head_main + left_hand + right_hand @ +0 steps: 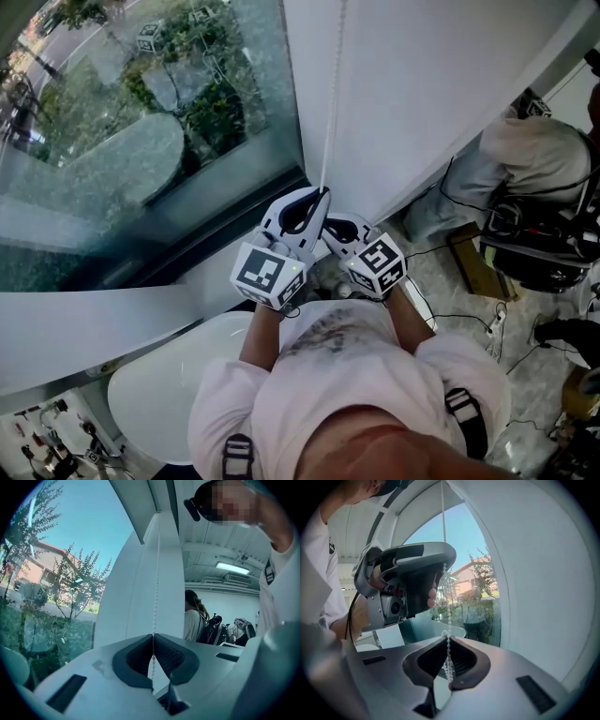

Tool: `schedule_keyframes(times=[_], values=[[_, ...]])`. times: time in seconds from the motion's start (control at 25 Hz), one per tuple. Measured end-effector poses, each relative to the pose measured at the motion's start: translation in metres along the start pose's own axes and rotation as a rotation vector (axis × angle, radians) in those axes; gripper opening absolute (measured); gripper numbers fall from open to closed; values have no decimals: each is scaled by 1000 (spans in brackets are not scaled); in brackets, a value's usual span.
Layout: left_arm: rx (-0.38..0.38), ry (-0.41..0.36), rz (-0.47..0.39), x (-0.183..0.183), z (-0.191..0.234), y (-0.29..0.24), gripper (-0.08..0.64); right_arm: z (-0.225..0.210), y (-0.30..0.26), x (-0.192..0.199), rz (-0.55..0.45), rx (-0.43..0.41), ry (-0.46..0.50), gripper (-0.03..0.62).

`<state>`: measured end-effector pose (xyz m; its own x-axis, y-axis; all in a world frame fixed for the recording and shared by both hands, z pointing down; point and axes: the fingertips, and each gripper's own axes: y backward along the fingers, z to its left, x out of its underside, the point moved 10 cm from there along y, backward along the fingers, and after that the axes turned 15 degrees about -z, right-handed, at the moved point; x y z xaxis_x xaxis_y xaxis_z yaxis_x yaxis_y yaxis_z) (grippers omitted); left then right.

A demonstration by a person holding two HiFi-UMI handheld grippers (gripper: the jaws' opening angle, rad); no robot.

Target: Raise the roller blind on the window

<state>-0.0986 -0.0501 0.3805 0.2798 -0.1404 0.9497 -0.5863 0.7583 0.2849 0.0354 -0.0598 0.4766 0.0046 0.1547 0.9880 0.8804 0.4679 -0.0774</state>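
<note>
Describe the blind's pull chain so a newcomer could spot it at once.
Find the big window glass, then the white roller blind beside it. Along the blind's edge hangs a thin white bead chain, pinched in the jaws of the left gripper and right gripper; unlike the flat blind, it is a string of tiny beads.

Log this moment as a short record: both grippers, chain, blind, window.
left gripper: shut on the chain
right gripper: shut on the same chain, below the left gripper
chain: white beads, runs straight up from both grippers beside the blind
blind: white, hangs to the right of the bare glass
window: uncovered to the left of the blind
</note>
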Motion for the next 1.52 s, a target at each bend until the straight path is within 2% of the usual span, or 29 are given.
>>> schedule_keyframes(times=[0.28,0.48,0.6,0.68,0.92,1.4,1.52], values=[[-21,-19,-6,1,2,4,11,10,20,-21,-11,-16,56,67],[-28,-27,-8,1,0,5,12,10,40,-61,-131,-14,62,69],[-29,-31,-8,0,-3,4,12,9,47,-88,-187,-34,82,130],[-29,-31,-8,0,-4,4,12,9,48,-106,-235,-39,100,131],[-29,-32,-14,2,-8,4,12,5,37,-146,-296,-51,167,130],[-20,-57,-13,4,-12,0,12,0,18,-222,-466,-85,203,130],[-18,-62,-14,4,-9,0,12,0,11,-229,-471,-95,191,84]])
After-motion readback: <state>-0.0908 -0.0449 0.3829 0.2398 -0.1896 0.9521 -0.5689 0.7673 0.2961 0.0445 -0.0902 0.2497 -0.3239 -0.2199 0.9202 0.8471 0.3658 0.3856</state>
